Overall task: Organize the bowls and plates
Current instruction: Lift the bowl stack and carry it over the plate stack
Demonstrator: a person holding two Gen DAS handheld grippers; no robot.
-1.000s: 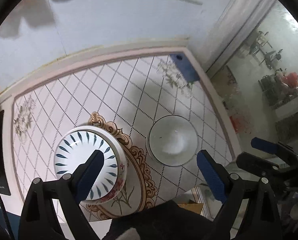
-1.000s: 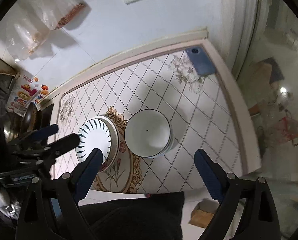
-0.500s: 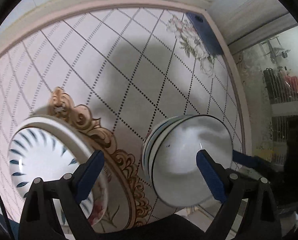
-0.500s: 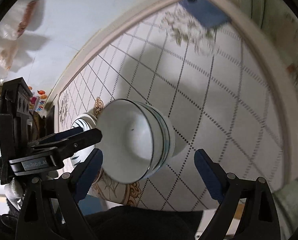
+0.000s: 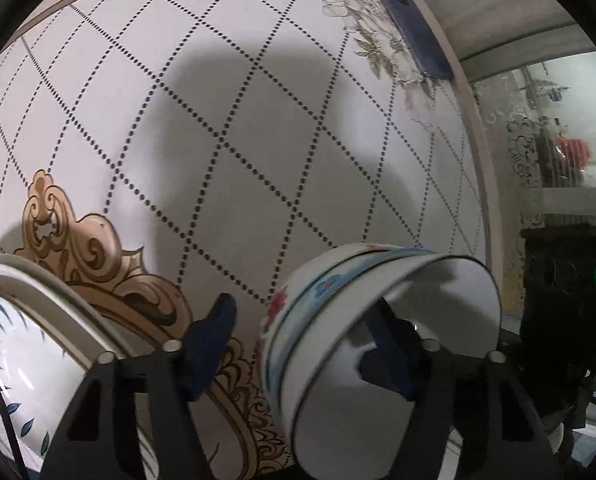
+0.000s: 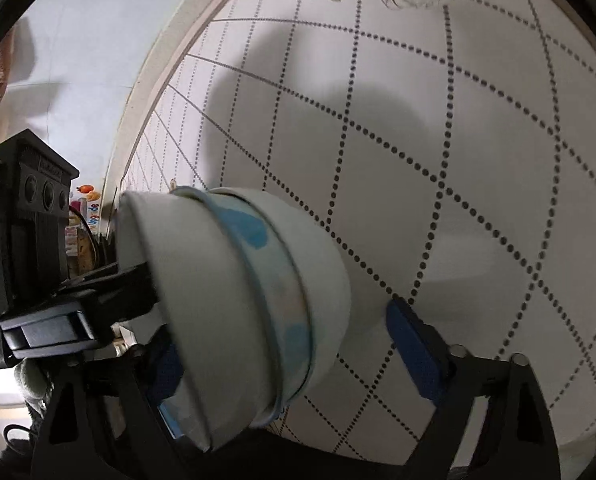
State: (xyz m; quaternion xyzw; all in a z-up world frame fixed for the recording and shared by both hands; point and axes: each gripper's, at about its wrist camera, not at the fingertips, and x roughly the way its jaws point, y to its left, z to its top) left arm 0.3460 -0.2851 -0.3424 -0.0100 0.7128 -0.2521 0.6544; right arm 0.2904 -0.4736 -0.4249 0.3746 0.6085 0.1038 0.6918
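Observation:
A stack of white bowls with blue and red flower marks [image 5: 337, 320] stands on the patterned table [image 5: 238, 120]. My left gripper [image 5: 301, 344] straddles the near-left rim, one finger outside, the other inside the top bowl, jaws apart. My right gripper [image 6: 290, 344] straddles the same bowl stack [image 6: 258, 304] from the other side, its left finger inside the bowl, its right finger outside; jaws apart. A white plate stack with blue leaf marks [image 5: 22, 360] sits at lower left in the left wrist view.
A dark blue phone [image 5: 409, 24] lies at the table's far right corner. The table's right edge [image 5: 485, 200] drops to the floor. A white wall [image 6: 90, 40] stands behind. The other gripper's black body [image 6: 26, 240] is close at left.
Both grippers have come down and forward onto the bowl stack from above, and each has narrowed its jaws across the rim. The bowls now fill the lower part of both views.

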